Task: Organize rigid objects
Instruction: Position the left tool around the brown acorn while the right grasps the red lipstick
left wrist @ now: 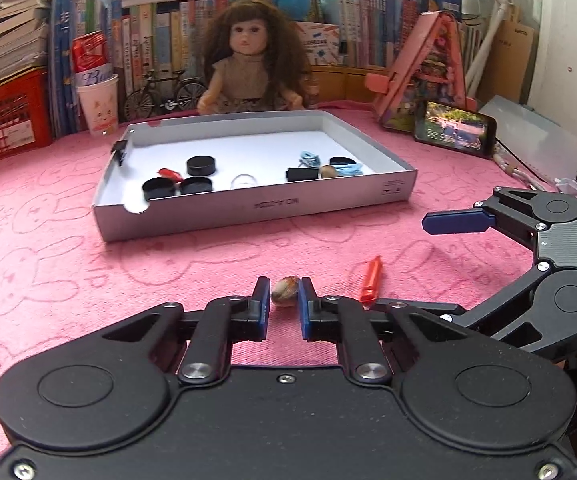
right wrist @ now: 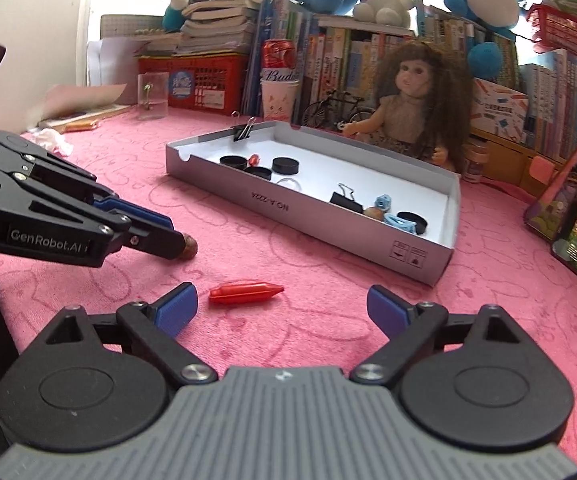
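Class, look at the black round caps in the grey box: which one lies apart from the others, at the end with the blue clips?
The lone black cap by the blue clips; the other three cluster at the opposite end of the box.

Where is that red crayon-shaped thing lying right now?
The red crayon-shaped piece lies on the pink cloth, outside the grey box, just ahead of the right gripper.

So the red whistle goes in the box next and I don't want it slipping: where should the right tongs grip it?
Grip the red whistle across its fat middle, from above. It lies flat and crosswise to the open right tongs, tapering toward its tips, so turn them first.
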The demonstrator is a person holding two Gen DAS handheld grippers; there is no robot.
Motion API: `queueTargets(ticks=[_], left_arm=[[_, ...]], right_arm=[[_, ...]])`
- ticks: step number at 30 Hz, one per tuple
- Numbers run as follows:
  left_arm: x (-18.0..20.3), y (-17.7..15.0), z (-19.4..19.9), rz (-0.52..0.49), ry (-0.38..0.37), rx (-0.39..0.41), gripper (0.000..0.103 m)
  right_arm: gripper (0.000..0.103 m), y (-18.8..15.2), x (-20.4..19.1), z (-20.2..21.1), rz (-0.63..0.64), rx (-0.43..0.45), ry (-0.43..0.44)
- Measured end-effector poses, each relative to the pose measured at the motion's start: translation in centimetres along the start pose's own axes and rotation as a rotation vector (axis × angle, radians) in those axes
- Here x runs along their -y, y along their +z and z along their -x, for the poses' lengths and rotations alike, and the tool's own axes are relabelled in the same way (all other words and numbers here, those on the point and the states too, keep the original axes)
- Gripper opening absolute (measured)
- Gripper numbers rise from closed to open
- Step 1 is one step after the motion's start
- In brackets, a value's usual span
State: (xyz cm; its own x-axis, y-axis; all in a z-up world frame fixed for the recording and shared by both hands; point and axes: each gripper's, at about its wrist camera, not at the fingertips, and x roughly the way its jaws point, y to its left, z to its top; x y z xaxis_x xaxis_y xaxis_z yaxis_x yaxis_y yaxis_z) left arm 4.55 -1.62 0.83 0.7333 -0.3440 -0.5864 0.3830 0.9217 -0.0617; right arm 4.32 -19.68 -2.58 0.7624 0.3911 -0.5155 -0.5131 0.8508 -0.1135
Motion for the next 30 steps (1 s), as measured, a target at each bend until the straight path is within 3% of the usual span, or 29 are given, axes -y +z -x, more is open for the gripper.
queueTargets(ticks=[7,11,15,19,21,24,30], left_arm=[[-0.6,-0.5,0.0,0.018,0.022,-0.004,0.015],[-0.8,-0.8,0.0,0.03,0.03,-0.006,0.015],[-0.8,-0.8,0.0,0.041,0.034,0.001,0.015],[-0.8,-0.8,0.0,0.047,0.034,0.007,0.016],[-0.8,-0.8,0.0,0.05,0.035,0.006,0.017],[-0.7,-0.8,-0.1,0.047,0.036,0.011,0.019],[-0.7,-0.8,-0.2,0.051,0.037,0.017,0.019]], right_arm=[[0.078,0.3,-0.4,-0.4,0.002,-0.022,0.058],[0.051,0.4,-0.7,-0.4,-0.004,-0.016,0.093],[0.037,0.5,-1.2,-0.4,-0.007,-0.006,0.089],[0.038,0.6,-1.0,-0.6,-0.025,-0.008,0.067],[0.045,0.8,-0.9,-0.7,-0.019,-0.01,0.061],[0.065,1.2,-0.3,-1.1,0.004,-0.013,0.064],[0.066,1.8,1.2,-2.0,-0.008,-0.033,0.133]])
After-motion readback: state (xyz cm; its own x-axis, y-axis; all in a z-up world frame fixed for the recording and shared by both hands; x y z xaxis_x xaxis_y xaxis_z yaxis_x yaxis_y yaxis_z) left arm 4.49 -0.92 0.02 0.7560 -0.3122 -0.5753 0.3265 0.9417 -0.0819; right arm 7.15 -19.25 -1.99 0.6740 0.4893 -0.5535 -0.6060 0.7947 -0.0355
